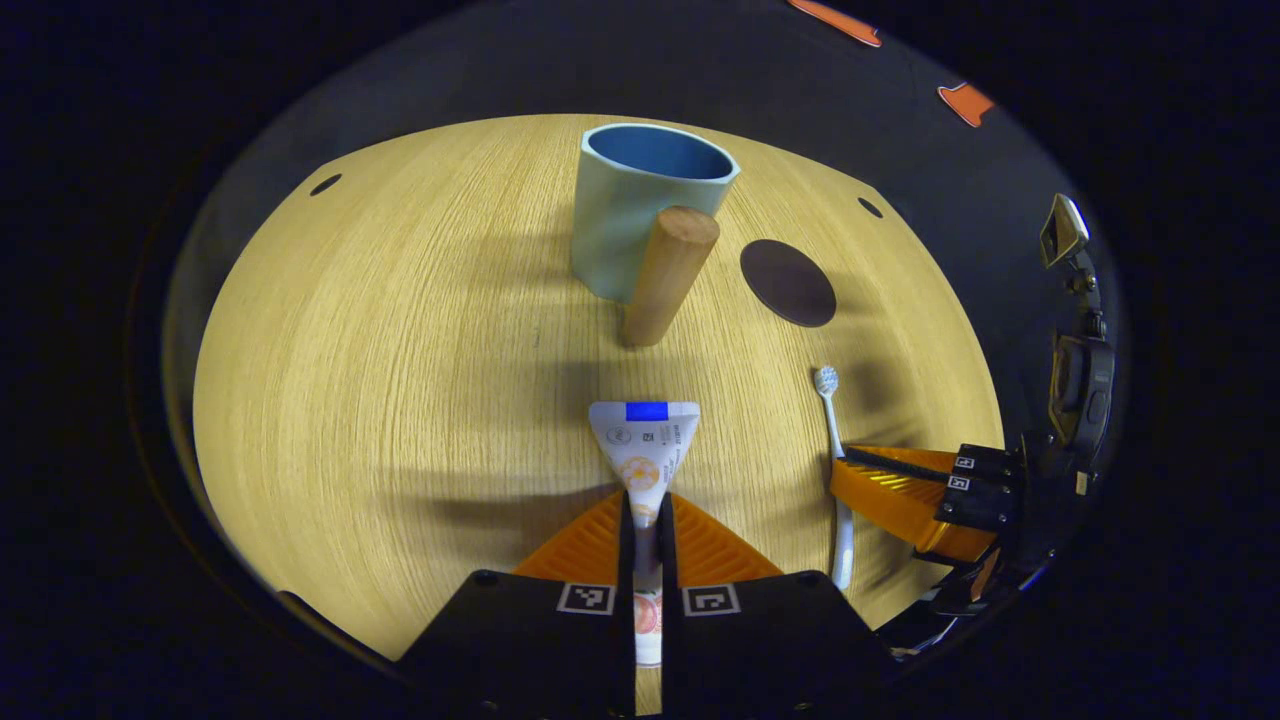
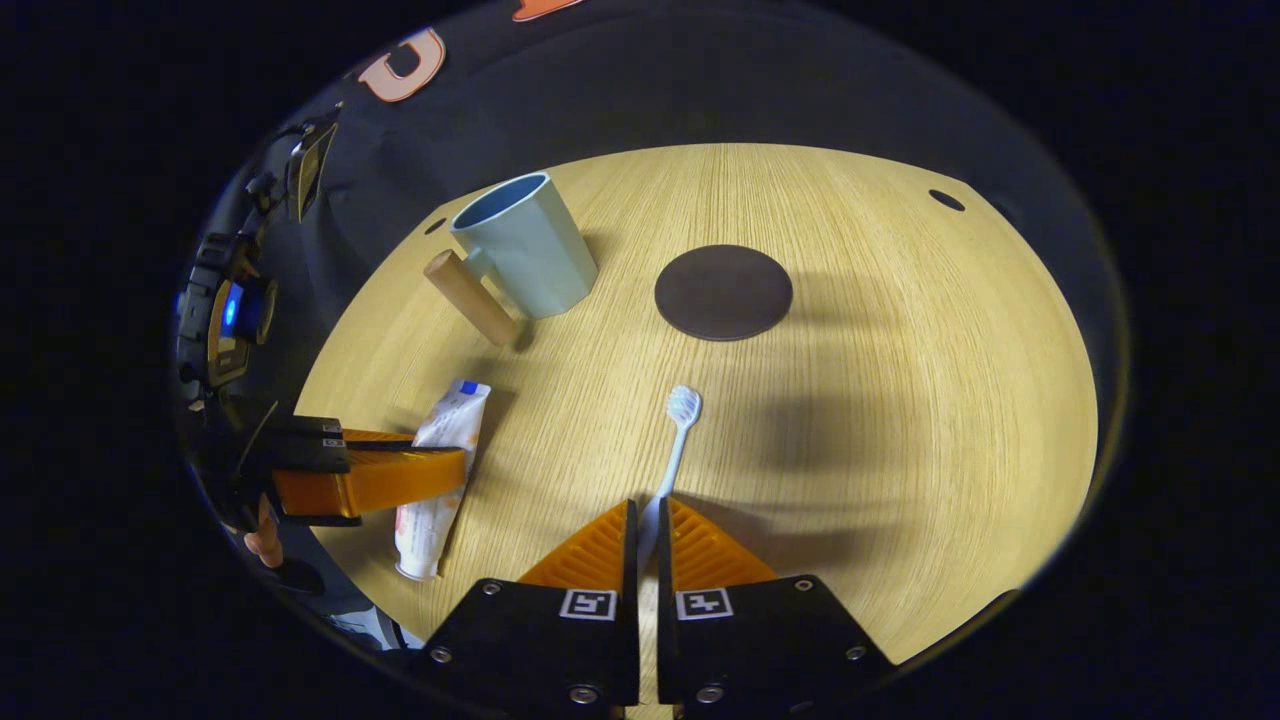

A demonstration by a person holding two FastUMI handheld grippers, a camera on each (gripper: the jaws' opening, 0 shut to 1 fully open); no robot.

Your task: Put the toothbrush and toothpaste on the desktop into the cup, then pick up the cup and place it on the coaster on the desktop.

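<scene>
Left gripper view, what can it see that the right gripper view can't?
Left gripper view: the left claw from behind, pinching the white toothpaste tube near its flat end. Right gripper view: the right claw from behind, pinching the white toothbrush by its handle, plus the tube's round cap end. Both: the pale blue cup with a wooden handle, the dark round coaster and the wooden tabletop.

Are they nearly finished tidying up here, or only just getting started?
Only starting. Nothing is in the cup yet, and it stands beside the coaster, not on it. In hand: the left tool is closed on the toothpaste and the right tool on the toothbrush. Still left: dropping both into the cup, then moving it onto the coaster.
</scene>
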